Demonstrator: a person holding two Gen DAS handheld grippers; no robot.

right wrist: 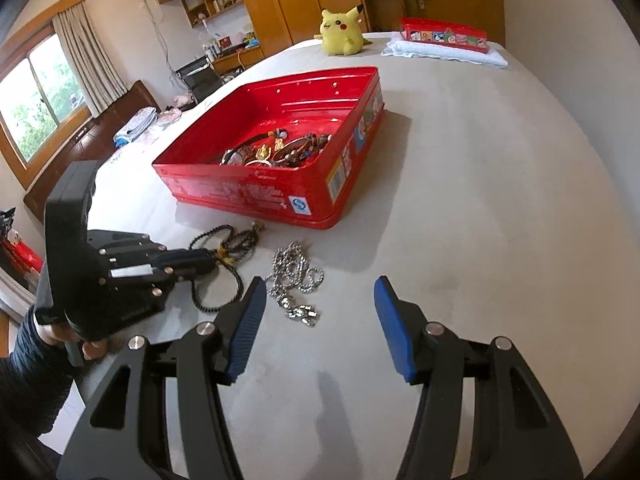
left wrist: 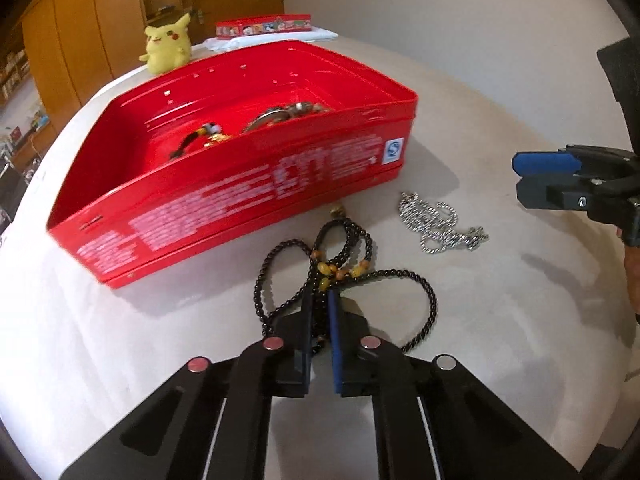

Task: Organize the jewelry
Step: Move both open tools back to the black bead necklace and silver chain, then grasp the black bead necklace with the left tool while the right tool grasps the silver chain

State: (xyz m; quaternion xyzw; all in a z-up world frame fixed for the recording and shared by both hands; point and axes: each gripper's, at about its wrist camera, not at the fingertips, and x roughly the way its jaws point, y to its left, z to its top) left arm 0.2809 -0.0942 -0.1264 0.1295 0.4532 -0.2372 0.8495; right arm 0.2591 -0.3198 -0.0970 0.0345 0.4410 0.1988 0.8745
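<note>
Left gripper (left wrist: 320, 300): clamped on black bead necklace (left wrist: 344, 276), pads pinching the strands; loops spread on the pale surface (left wrist: 500, 320) in front of the tin
Right gripper (right wrist: 320, 320): jaws apart, nothing between; hovered above the surface just beside silver ball chain (right wrist: 296, 280)
Red tin (right wrist: 280, 196): lidless; held mixed jewelry (right wrist: 276, 150)
Far edge: yellow plush toy (right wrist: 342, 34); red lid (right wrist: 444, 36) on white cloth (right wrist: 440, 54)
</note>
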